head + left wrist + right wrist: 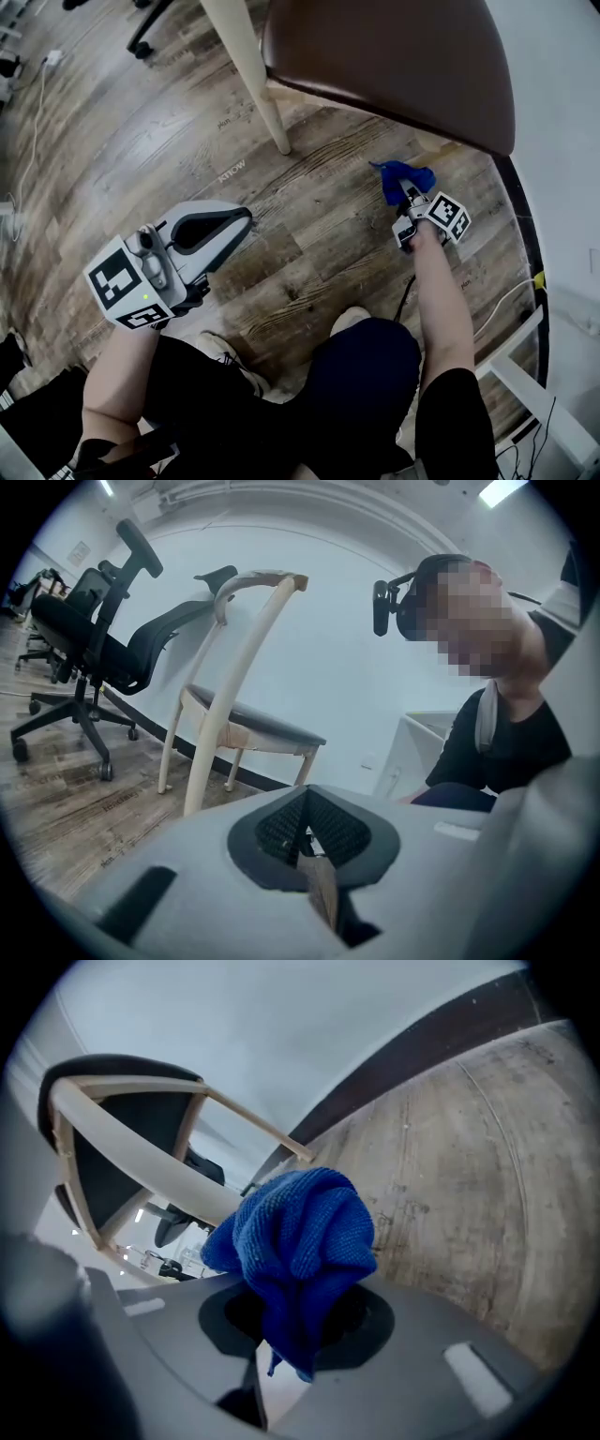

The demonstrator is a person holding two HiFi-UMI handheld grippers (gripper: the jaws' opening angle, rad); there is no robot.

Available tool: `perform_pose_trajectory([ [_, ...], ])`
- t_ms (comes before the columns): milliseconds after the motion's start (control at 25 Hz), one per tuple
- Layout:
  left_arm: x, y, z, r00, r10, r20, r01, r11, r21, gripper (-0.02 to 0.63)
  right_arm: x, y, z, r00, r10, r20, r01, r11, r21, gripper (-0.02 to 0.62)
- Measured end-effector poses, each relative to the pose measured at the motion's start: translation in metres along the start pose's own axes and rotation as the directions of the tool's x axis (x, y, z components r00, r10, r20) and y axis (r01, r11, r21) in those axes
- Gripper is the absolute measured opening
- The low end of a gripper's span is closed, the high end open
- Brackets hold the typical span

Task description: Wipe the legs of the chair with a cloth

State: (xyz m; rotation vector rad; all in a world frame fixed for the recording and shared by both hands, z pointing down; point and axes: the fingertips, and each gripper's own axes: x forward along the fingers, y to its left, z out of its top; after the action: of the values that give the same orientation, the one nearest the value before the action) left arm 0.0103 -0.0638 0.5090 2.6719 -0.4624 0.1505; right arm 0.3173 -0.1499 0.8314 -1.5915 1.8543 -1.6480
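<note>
right gripper (405, 190) jaws clamped on the blue cloth (401, 172), a bunched wad, looped knit texture, bulging out past the tips; in the right gripper view the cloth (300, 1232) fills the gap and a thin tail hangs down between the pads

cloth is low over the floor (309, 225), just beside the overhanging front edge of the chair (394, 56) seat; the one leg (251, 84) visible from the head view is well apart to its left. in the right gripper view a cream rail (141, 1152) of the chair frame runs behind the cloth, can't tell if they touch

room: bare planks between that leg and the cloth. right side closed off by the dark curved baseboard (525, 244) and the white wall (562, 94) near the gripper; white frame (525, 375) with cables at lower right. left side open, only an office chair base (145, 37) at the top and a white cable (37, 112) along the edge

left gripper (246, 219) is up by the person's left knee (216, 352), clear of the chair, jaws together on nothing; ribbed dark pads meet in a V in its own view (305, 832)

materials: seat smooth brown, rounded edge; leg and frame cream, tapered, slightly splayed; floor worn grey-brown wood grain, matte; black mesh office chair (94, 639) stands beside the chair in the left gripper view
</note>
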Motion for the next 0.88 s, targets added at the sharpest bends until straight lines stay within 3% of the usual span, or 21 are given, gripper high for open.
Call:
perform_pose_trajectory([
  [120,-0.002,0.0,-0.002,1.0,0.01,-0.01,-0.01,1.0,0.004,0.0,0.013,-0.032,-0.013,0.995,-0.092,-0.037,0.094,0.993,0.069,0.092],
  [280,-0.005,0.003,-0.004,1.0,0.022,-0.018,-0.022,1.0,0.002,0.0,0.022,-0.046,-0.019,0.99,-0.135,-0.05,0.139,0.985,0.099,0.092],
  [600,-0.004,0.0,-0.004,1.0,0.013,-0.015,-0.013,1.0,0.009,0.0,0.017,-0.038,-0.016,0.991,-0.121,-0.057,0.125,0.99,0.068,0.092],
  [880,-0.005,-0.007,-0.001,1.0,-0.008,-0.01,0.008,1.0,0.026,0.0,-0.008,0.006,0.005,0.997,-0.06,-0.05,0.058,0.998,-0.024,0.092],
])
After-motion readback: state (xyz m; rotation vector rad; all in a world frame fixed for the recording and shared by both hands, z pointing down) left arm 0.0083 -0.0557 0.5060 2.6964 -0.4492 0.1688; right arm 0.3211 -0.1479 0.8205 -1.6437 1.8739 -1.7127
